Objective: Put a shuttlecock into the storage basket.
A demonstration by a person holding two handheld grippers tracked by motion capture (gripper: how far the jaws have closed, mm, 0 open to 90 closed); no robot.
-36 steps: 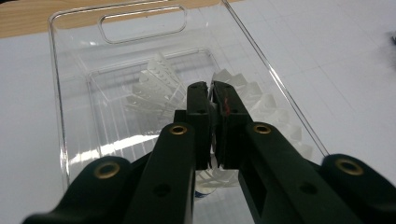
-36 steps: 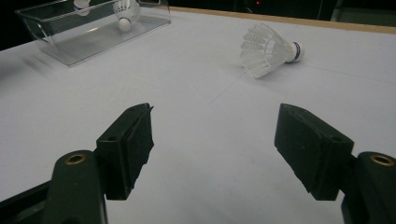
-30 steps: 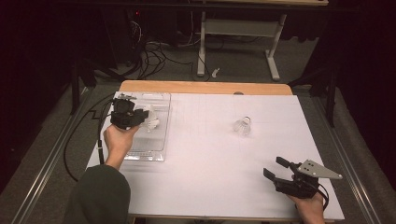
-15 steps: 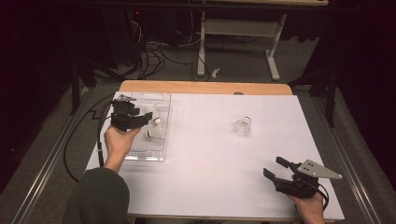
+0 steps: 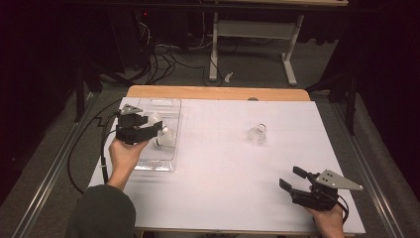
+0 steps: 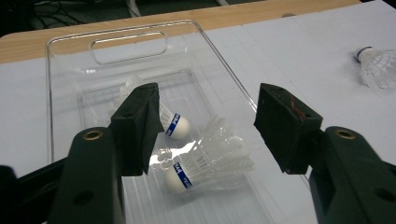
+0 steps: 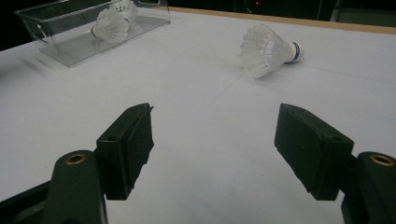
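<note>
- The left gripper [image 6: 205,135] is hovering over the clear plastic tray [image 6: 70,51]; its jaws have just been opening and are standing wide, nothing pressed between them.
- Two shuttlecocks are lying in the tray below the fingers [image 6: 137,126]: one shuttlecock [image 6: 175,125] is partly hiding behind the left finger, the other shuttlecock [image 6: 205,161] is lying between the two.
- The right gripper [image 7: 215,154] is gaping wide over the bare white table [image 7: 196,140], gripping nothing.
- A loose shuttlecock [image 7: 268,49] is lying on its side well beyond those fingers.
</note>
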